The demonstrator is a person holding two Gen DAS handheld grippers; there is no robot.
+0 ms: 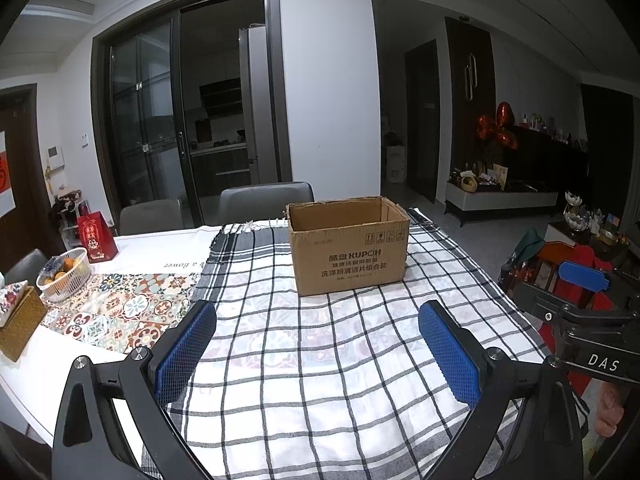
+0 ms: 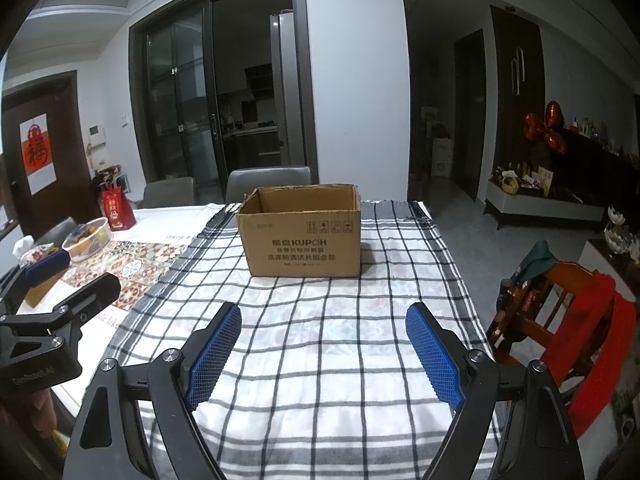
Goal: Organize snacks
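Note:
An open brown cardboard box with printed text stands upright on the checked cloth, toward the far edge of the table. Its inside is hidden from both cameras. No snack shows on the cloth. My left gripper hovers over the cloth in front of the box, open, nothing between its blue pads. My right gripper hovers beside it, also open and empty. One blue pad of the right gripper shows at the right edge of the left wrist view.
To the left on the table are a white basket of fruit, a red gift bag and a woven tissue box. Grey chairs stand behind the table. A wooden chair with red cloth stands off the table's right edge.

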